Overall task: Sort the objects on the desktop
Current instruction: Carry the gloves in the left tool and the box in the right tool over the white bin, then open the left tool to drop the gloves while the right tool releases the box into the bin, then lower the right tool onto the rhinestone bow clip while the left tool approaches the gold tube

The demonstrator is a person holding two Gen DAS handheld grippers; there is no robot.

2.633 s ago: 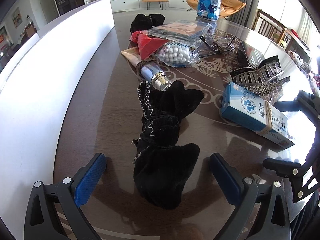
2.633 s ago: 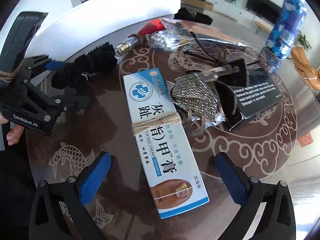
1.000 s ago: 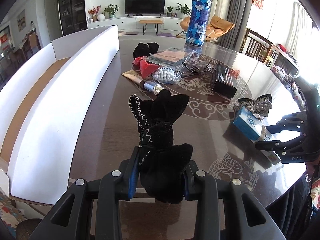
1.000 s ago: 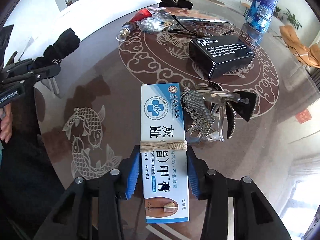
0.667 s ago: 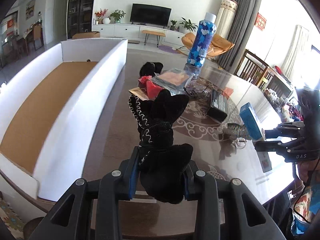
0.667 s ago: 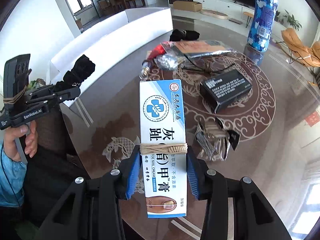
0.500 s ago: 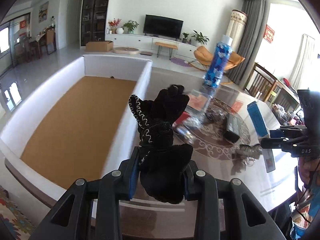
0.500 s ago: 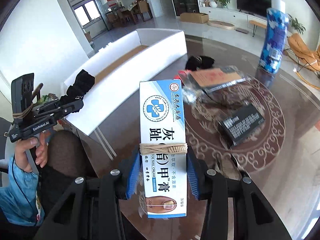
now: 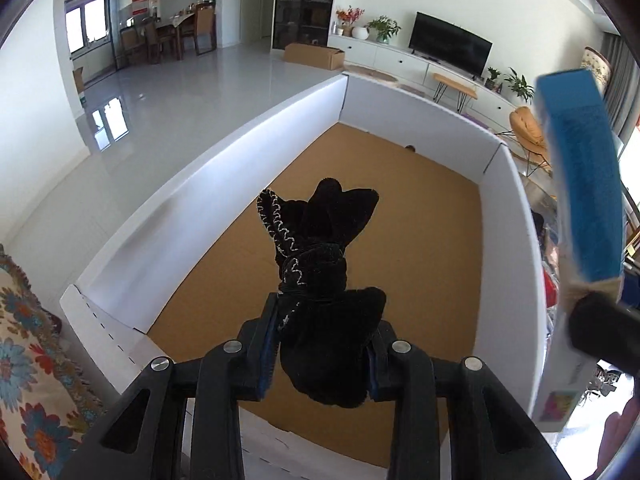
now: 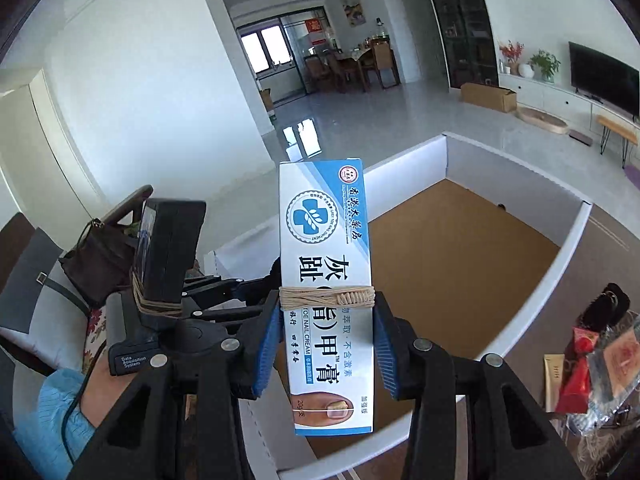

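Observation:
My left gripper (image 9: 320,352) is shut on a black velvet bow (image 9: 324,280) with white stitching, held in the air over the brown floor of a big white-walled box (image 9: 400,200). My right gripper (image 10: 326,344) is shut on a blue and white toe nail cream box (image 10: 326,280) bound with a rubber band, held upright near the box's (image 10: 460,248) front wall. In the left wrist view the cream box (image 9: 580,184) shows blurred at the right edge. The left gripper's body (image 10: 168,280) appears at the left of the right wrist view.
The box's floor is bare. At the right edge of the right wrist view, the brown table (image 10: 600,248) holds a black bow (image 10: 608,300), a red packet (image 10: 576,372) and clear bags. A flowered cloth (image 9: 32,360) lies to the left below the box. A hand in a light blue sleeve (image 10: 52,420) holds the left gripper.
Both grippers, each with its object, lifted off the table and swung left over the white box. The table objects have slid out to the right edge of view.

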